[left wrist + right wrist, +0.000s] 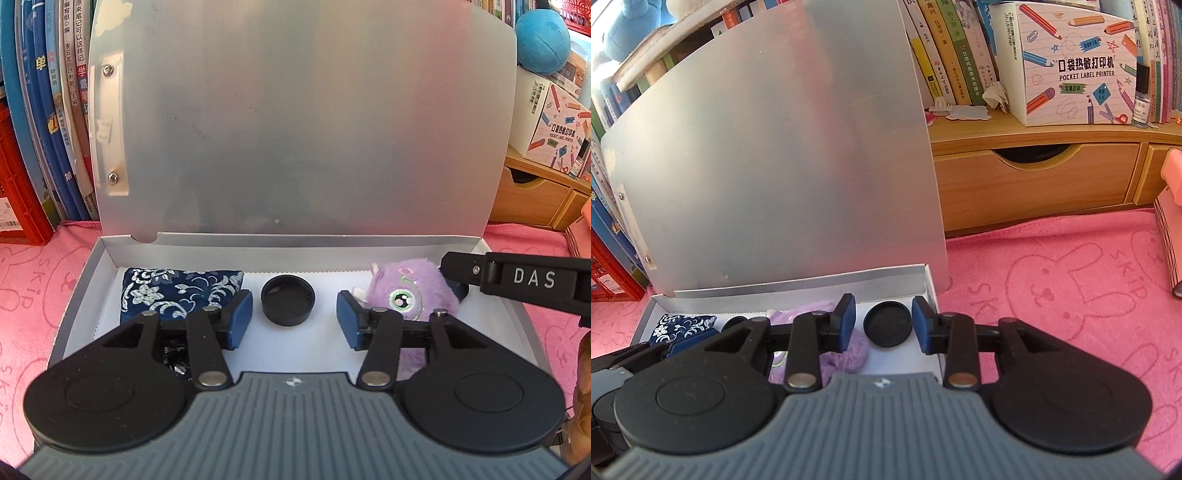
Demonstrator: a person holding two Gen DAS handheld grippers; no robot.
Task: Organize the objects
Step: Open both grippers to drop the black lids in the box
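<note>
We see both grippers spread, empty. Left gripper (294, 319) frames black cap (288, 301) mid-box (79, 295); right gripper (883, 325) frames second cap (887, 324) at box's 3 o'clock. Caps look light, rigid, slick: pinch across rim. Plush (410, 291) soft.

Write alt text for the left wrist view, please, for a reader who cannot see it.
The open left gripper hovers over an open grey box whose lid stands upright. Inside lie a blue floral pouch, a black round cap between the fingertips, and a purple plush toy. The box rests on a pink towel.
</note>
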